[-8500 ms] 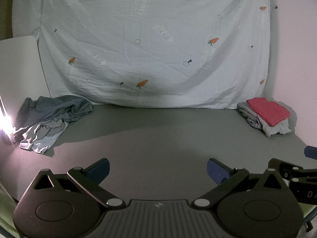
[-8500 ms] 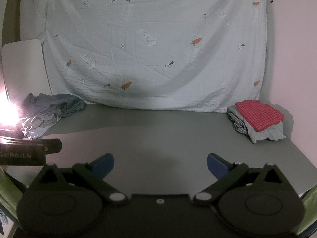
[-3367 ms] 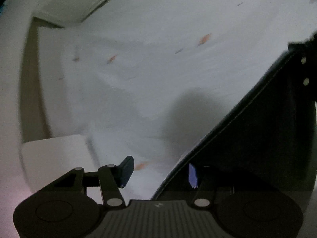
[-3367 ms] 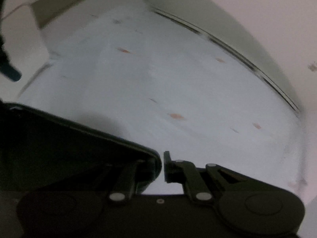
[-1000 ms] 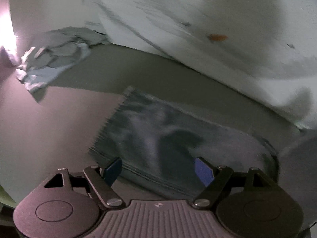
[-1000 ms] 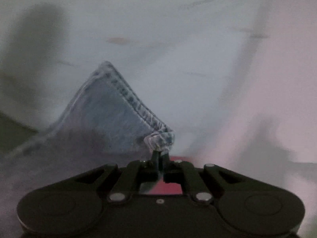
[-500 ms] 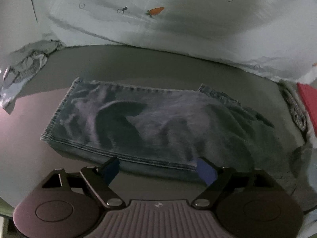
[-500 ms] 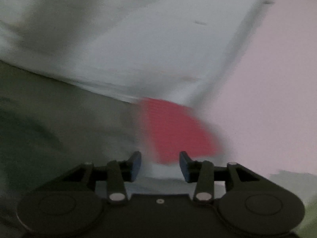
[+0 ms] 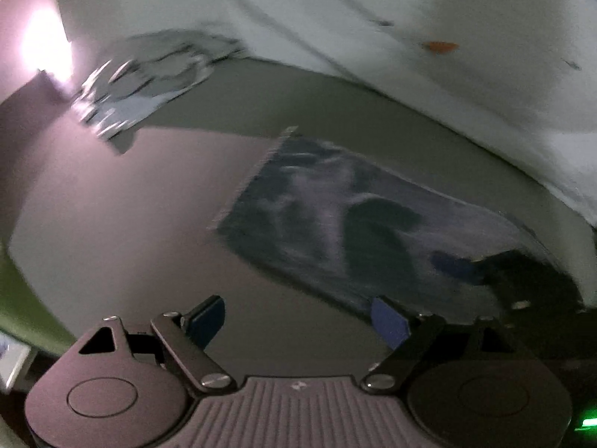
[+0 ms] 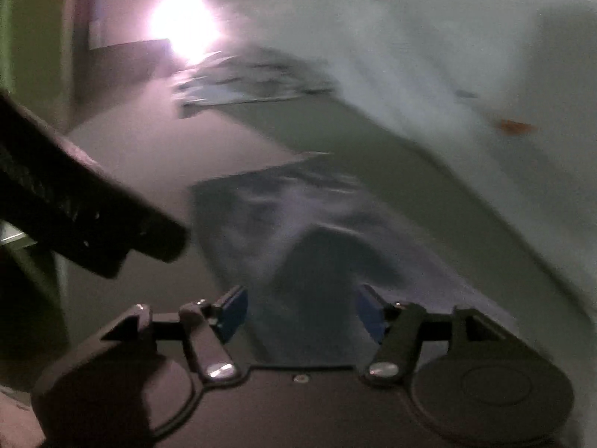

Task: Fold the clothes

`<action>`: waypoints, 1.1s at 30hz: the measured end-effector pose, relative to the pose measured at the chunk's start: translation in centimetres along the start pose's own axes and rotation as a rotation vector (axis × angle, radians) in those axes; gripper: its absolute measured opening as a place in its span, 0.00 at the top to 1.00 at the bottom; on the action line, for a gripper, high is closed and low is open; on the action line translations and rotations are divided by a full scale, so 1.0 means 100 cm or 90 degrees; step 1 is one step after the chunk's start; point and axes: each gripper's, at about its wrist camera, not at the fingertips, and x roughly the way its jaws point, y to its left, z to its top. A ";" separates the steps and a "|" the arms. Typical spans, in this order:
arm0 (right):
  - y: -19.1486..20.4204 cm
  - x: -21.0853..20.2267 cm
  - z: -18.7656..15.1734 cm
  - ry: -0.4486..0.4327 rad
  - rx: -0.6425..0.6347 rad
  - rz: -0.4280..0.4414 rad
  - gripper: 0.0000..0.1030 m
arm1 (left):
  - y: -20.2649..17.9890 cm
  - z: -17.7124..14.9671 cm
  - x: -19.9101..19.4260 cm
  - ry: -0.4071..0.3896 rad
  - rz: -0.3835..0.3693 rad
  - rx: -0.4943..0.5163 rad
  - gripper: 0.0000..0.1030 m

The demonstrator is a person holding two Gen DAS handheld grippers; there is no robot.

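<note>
A blue denim garment (image 9: 335, 224) lies spread flat on the grey table (image 9: 112, 205); it shows too in the right wrist view, denim garment (image 10: 298, 216). My left gripper (image 9: 298, 317) hangs open above the table just short of the denim's near edge, nothing between its fingers. My right gripper (image 10: 300, 310) hovers over the denim's near part, its jaws opening and nothing gripped. The right gripper also appears as a dark shape (image 9: 522, 276) at the right of the left wrist view, over the denim. Both views are blurred.
A crumpled heap of grey and light-blue clothes (image 9: 149, 71) lies at the table's far left, by a bright light (image 9: 44, 41). A pale sheet with carrot prints (image 9: 410, 37) hangs behind the table. The left gripper's dark body (image 10: 86, 216) crosses the right wrist view's left side.
The right gripper let go of the denim corner, opened, and swung down and round toward the spread denim. The left gripper's view shifted back to the left; its jaws stayed wide.
</note>
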 end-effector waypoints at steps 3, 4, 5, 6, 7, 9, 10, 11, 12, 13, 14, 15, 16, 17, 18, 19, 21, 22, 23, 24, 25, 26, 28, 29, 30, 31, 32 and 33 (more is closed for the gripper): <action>0.023 0.040 0.021 0.033 0.004 0.040 0.33 | 0.035 0.011 0.003 0.000 0.041 -0.024 0.16; 0.024 0.055 0.028 0.054 0.023 0.039 0.36 | 0.046 0.015 0.003 -0.001 0.048 -0.033 0.16; 0.025 0.066 0.033 0.066 0.043 0.037 0.37 | 0.057 0.019 0.004 -0.002 0.049 -0.042 0.16; 0.027 0.074 0.037 0.072 0.062 0.036 0.34 | 0.069 0.023 0.003 -0.004 0.052 -0.057 0.16; 0.026 0.080 0.040 0.074 0.081 0.038 0.35 | 0.078 0.028 0.004 -0.007 0.055 -0.072 0.16; 0.021 0.082 0.043 0.064 0.111 0.039 0.51 | 0.093 0.037 0.007 -0.005 0.052 -0.092 0.16; 0.022 0.081 0.044 0.053 0.116 0.040 0.74 | 0.098 0.041 0.009 -0.003 0.051 -0.098 0.16; 0.021 0.081 0.044 0.048 0.120 0.033 0.88 | 0.100 0.045 0.012 -0.001 0.051 -0.103 0.16; 0.019 0.084 0.044 0.041 0.122 0.013 0.88 | 0.101 0.049 0.015 0.001 0.050 -0.106 0.16; 0.020 0.077 0.045 0.028 0.125 -0.001 0.89 | 0.099 0.052 0.016 -0.001 0.048 -0.104 0.16; 0.018 0.063 0.044 0.010 0.133 -0.021 0.89 | 0.096 0.055 0.018 -0.003 0.044 -0.100 0.16; 0.014 0.049 0.044 -0.007 0.145 -0.046 0.89 | 0.090 0.057 0.018 -0.007 0.040 -0.094 0.16; 0.007 0.034 0.044 -0.026 0.161 -0.070 0.90 | 0.082 0.058 0.020 -0.008 0.033 -0.082 0.16; -0.005 0.011 0.041 -0.049 0.182 -0.102 0.90 | 0.072 0.060 0.022 -0.009 0.025 -0.070 0.16; -0.017 -0.012 0.036 -0.070 0.201 -0.139 0.90 | 0.063 0.061 0.024 -0.009 0.017 -0.057 0.16; -0.030 -0.036 0.030 -0.087 0.219 -0.186 0.90 | 0.054 0.062 0.026 -0.009 0.010 -0.044 0.16; -0.059 -0.090 0.012 -0.113 0.259 -0.298 0.90 | 0.026 0.063 0.032 -0.004 -0.013 -0.015 0.16; -0.076 -0.122 -0.004 -0.116 0.285 -0.368 0.90 | 0.011 0.062 0.034 0.000 -0.025 0.000 0.16; -0.091 -0.153 -0.020 -0.113 0.310 -0.433 0.90 | -0.005 0.060 0.036 0.003 -0.039 0.016 0.16; -0.106 -0.185 -0.041 -0.101 0.334 -0.506 0.90 | -0.025 0.058 0.038 0.006 -0.055 0.035 0.16; -0.119 -0.213 -0.062 -0.082 0.353 -0.577 0.90 | -0.042 0.055 0.040 0.008 -0.069 0.053 0.16; -0.130 -0.243 -0.087 -0.053 0.371 -0.653 0.90 | -0.060 0.051 0.041 0.010 -0.082 0.072 0.16; -0.148 -0.295 -0.139 0.019 0.413 -0.792 0.90 | -0.099 0.042 0.042 0.013 -0.108 0.115 0.16; -0.156 -0.317 -0.166 0.066 0.441 -0.846 0.89 | -0.117 0.037 0.042 0.013 -0.120 0.137 0.16; -0.163 -0.335 -0.192 0.115 0.468 -0.888 0.89 | -0.135 0.031 0.043 0.013 -0.131 0.159 0.16; -0.169 -0.348 -0.214 0.166 0.489 -0.917 0.88 | -0.151 0.026 0.044 0.013 -0.141 0.180 0.16; -0.174 -0.357 -0.233 0.224 0.499 -0.933 0.87 | -0.165 0.020 0.046 0.017 -0.147 0.199 0.15; -0.177 -0.362 -0.250 0.276 0.498 -0.938 0.87 | -0.179 0.015 0.049 0.021 -0.153 0.217 0.15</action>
